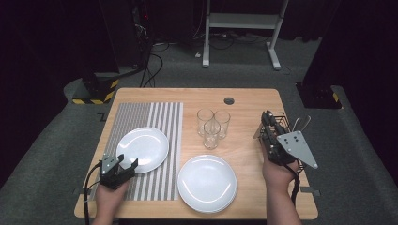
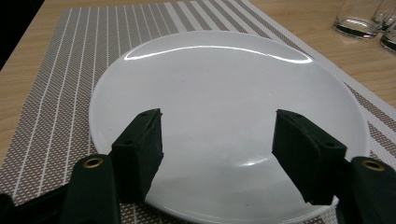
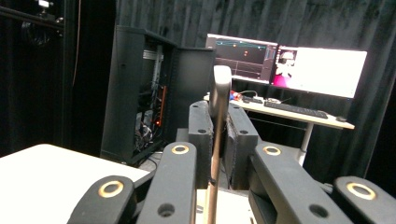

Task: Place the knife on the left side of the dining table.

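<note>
On the desk (image 1: 244,98) we work with a gripper in each hand, and we go from the big things down. Along the left half lies the striped placemat (image 1: 162,122), reaching from near the far edge almost to the near edge. On its left part sits a white plate (image 1: 143,149); in the left gripper view that plate (image 2: 219,107) spreads just beyond our jaws, near rim under them. A stack of white plates (image 1: 206,183) rests off the mat, near the middle of the near edge. By the right edge stands a black wire rack (image 1: 284,124), partly hidden by our right hand. Three clear glasses (image 1: 212,124) cluster just beyond the stack, toward the far edge.

Our left gripper (image 1: 123,167) hovers at the plate's near-left rim, jaws spread wide, one to each side — whether they touch it we cannot tell.

Our right gripper (image 1: 267,123) sits over the rack at the right edge, and its jaws are clamped on a thin piece of cutlery (image 3: 218,116) — upright, edge-on, its kind unclear.
</note>
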Demonstrator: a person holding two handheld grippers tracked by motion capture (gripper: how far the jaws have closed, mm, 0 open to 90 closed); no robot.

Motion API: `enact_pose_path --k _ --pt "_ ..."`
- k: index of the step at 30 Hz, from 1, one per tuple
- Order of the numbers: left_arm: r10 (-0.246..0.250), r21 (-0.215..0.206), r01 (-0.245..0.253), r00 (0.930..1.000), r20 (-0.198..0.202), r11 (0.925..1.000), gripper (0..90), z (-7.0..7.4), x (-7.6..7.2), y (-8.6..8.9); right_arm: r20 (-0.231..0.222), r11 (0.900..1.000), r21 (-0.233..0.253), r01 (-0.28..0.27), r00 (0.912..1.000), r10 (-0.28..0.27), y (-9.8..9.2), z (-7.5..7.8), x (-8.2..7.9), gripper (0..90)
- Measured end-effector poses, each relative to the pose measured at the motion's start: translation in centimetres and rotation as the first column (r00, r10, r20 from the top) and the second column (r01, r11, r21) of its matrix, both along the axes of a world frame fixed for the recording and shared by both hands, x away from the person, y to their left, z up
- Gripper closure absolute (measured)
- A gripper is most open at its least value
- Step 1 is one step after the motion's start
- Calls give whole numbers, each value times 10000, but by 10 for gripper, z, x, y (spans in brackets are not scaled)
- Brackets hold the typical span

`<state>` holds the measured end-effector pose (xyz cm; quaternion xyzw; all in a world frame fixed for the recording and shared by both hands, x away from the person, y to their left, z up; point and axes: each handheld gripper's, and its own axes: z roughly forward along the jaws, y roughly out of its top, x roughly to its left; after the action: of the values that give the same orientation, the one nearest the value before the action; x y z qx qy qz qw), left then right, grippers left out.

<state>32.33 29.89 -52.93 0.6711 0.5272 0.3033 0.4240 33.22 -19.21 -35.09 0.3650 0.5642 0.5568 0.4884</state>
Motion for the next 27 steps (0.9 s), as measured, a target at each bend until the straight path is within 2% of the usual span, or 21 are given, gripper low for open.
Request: enact_pose_path --k 13,27 --pt "13 -58 -13 10000 -19 10000 339 0 0 1 -186 9989 183 -425 9989 428 13 -10 -4 833" --pt "-29 -148 29 10000 1 9999 346 0 0 1 -340 9958 309 -856 9957 867 22 -13 -5 832"
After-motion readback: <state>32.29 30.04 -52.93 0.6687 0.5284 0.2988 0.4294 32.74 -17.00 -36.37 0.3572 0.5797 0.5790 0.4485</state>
